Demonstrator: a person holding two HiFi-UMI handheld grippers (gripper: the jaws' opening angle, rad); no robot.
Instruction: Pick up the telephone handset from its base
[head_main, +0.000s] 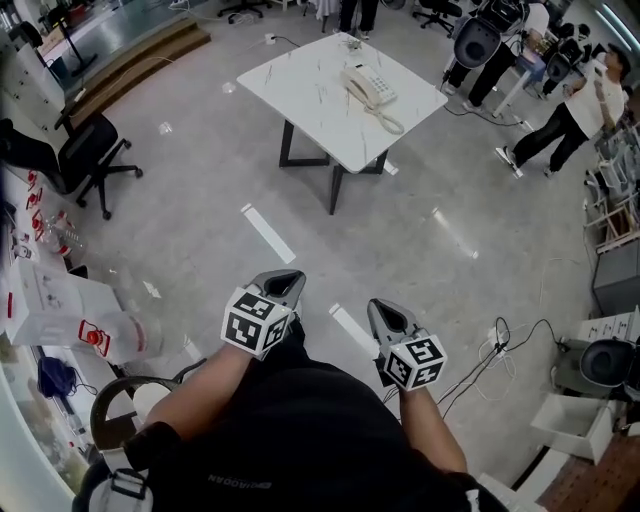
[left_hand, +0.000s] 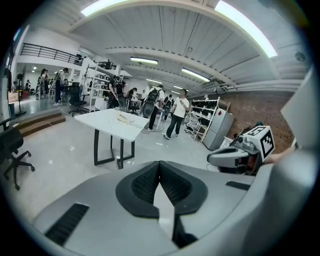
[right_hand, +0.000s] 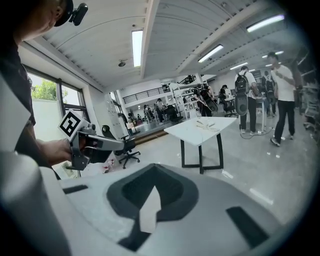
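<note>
The left gripper (head_main: 284, 284) and the right gripper (head_main: 390, 318) were both closed, tips together, with nothing between them. The telephone (head_main: 370, 88), handset seated on its base, stood on the white table (head_main: 300, 95), well apart from both grippers.

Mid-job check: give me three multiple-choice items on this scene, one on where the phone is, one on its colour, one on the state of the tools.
1. Where is the telephone?
A on the floor
B on the white table
C on the black chair

2. What colour is the telephone?
A red
B black
C off-white

3. How are the left tool and right tool?
A both shut, empty
B left shut on the handset
C both wide open

Answers:
1. B, it sits on the tabletop, far ahead of both tools.
2. C, its body and cord are pale.
3. A, each gripper view shows jaws together with nothing between.
</note>
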